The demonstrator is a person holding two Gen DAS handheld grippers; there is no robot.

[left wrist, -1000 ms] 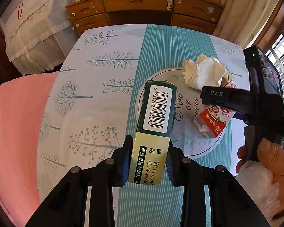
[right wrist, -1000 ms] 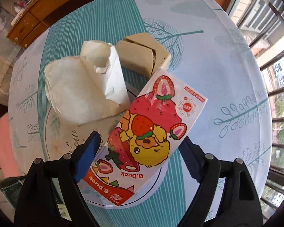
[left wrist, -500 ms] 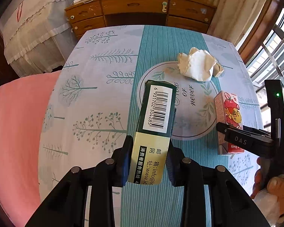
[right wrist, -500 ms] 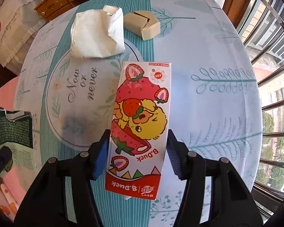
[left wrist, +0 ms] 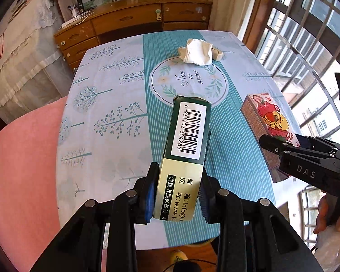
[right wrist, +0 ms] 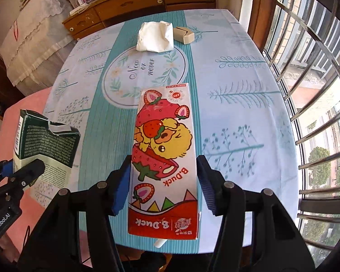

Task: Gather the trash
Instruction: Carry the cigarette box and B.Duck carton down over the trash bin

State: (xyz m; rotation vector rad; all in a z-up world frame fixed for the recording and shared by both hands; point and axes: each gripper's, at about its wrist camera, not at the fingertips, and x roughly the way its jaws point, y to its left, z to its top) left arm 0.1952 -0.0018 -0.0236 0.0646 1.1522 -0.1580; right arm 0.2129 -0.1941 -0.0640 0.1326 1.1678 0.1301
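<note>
2 cartons: green box [left wrist: 185,149], barcode "6931702304285"; strawberry carton [right wrist: 164,158], "B.Duck"
Left gripper [left wrist: 176,195]: clamps green box
Right gripper [right wrist: 164,185]: clamps strawberry carton
Tablecloth [right wrist: 238,79]: "Now or never"

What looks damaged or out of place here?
The green box in the left gripper has a torn, ragged open top. A crumpled paper bag lies on the tablecloth.

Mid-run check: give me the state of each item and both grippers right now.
green box: held off the table, top torn open
strawberry carton: held off the table
crumpled paper: lying on the tablecloth
beige box: on the cloth, beside the paper
left gripper: shut on the green box
right gripper: shut on the strawberry carton
</note>
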